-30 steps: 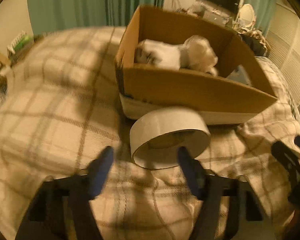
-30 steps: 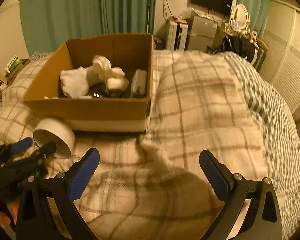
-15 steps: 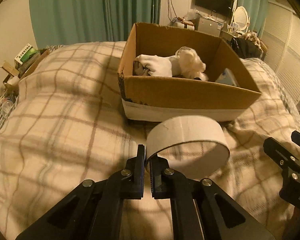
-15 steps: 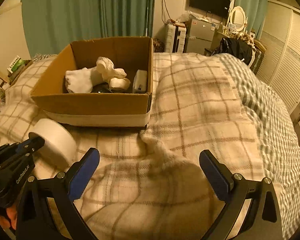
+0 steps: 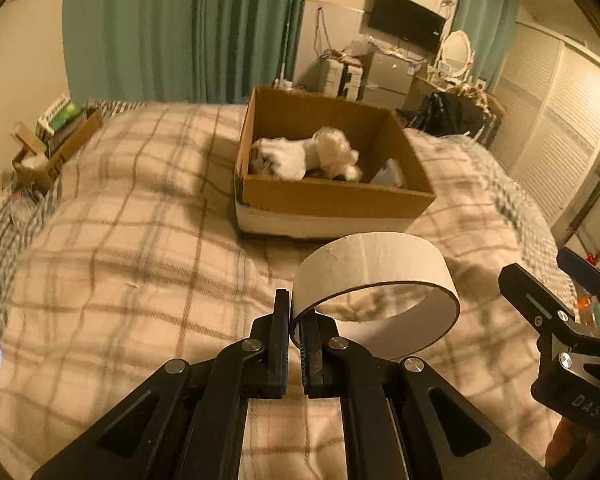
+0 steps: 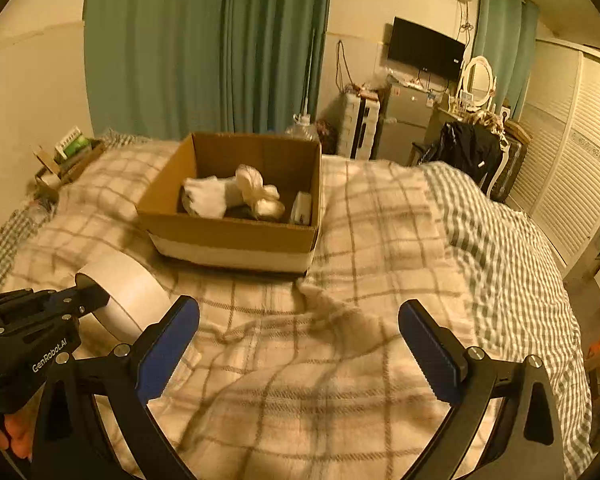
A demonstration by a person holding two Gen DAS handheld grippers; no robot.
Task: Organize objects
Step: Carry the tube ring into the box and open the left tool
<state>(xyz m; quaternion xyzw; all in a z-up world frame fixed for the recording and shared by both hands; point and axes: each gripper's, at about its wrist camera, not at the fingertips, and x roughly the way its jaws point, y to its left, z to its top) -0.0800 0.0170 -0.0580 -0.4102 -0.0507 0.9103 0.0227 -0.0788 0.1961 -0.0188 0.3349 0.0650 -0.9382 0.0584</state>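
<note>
My left gripper (image 5: 295,312) is shut on the near wall of a wide white tape roll (image 5: 380,256) and holds it above the checked blanket, short of the cardboard box (image 5: 332,196). The box holds white socks or cloths (image 5: 300,152) and a small pale item at its right. In the right wrist view the roll (image 6: 128,284) and left gripper (image 6: 88,300) show at lower left, the box (image 6: 236,236) beyond them. My right gripper (image 6: 300,332) is open and empty over the blanket, to the right of the roll.
The bed with a checked blanket (image 5: 140,240) fills the foreground. A small shelf with boxes (image 5: 56,128) stands at the left edge. Teal curtains (image 6: 220,48), a wall TV, a fridge and a chair with dark clothes (image 6: 468,152) lie beyond the bed.
My left gripper closed on the roll's wall and lifted it off the blanket. Both views have risen and drawn back from the box. The right gripper stayed open.
</note>
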